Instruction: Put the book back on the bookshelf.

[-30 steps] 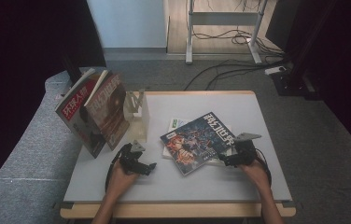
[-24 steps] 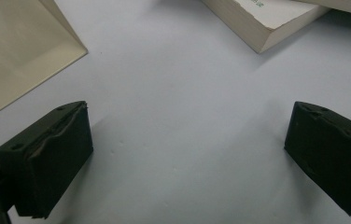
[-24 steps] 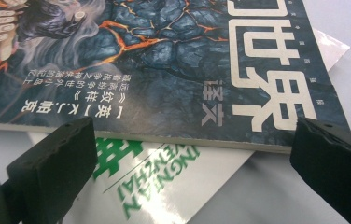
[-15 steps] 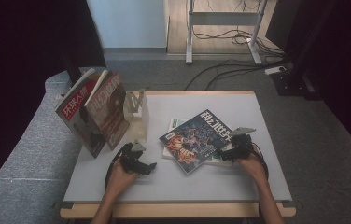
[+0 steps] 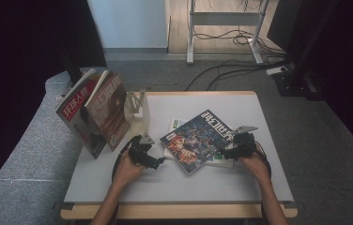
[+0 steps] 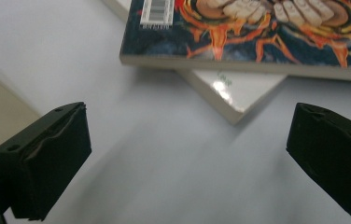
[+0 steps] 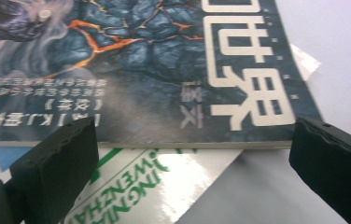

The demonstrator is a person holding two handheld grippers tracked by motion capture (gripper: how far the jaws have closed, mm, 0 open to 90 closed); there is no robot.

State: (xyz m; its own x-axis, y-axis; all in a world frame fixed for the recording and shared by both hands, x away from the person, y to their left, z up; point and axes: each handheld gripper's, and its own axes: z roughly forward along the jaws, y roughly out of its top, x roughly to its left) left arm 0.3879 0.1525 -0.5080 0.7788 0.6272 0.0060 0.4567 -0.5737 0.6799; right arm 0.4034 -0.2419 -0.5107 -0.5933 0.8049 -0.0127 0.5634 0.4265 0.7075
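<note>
On table (image 5: pixel 118 187), high view: dark magazine (image 5: pixel 198 140) lies askew atop white book (image 5: pixel 177 124), which is mostly covered; right gripper (image 5: pixel 221 153) now at its right edge, closer than 1 s ago. Left gripper (image 5: pixel 158 162) rests nearby. Left gripper view: jaws wide apart, mag's lower corner w/ barcode cut off. Right gripper view: jaws apart, straddling mag's edge, not clamped.

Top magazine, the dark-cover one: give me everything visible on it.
The top magazine is a glossy softcover with dark blue, orange-cracked fantasy art, large pale Chinese title characters and a barcode near one corner. It lies flat, closed, skewed on a white, green-lettered book on the table. The right gripper sits open at its edge; the left gripper is open, apart.
</note>
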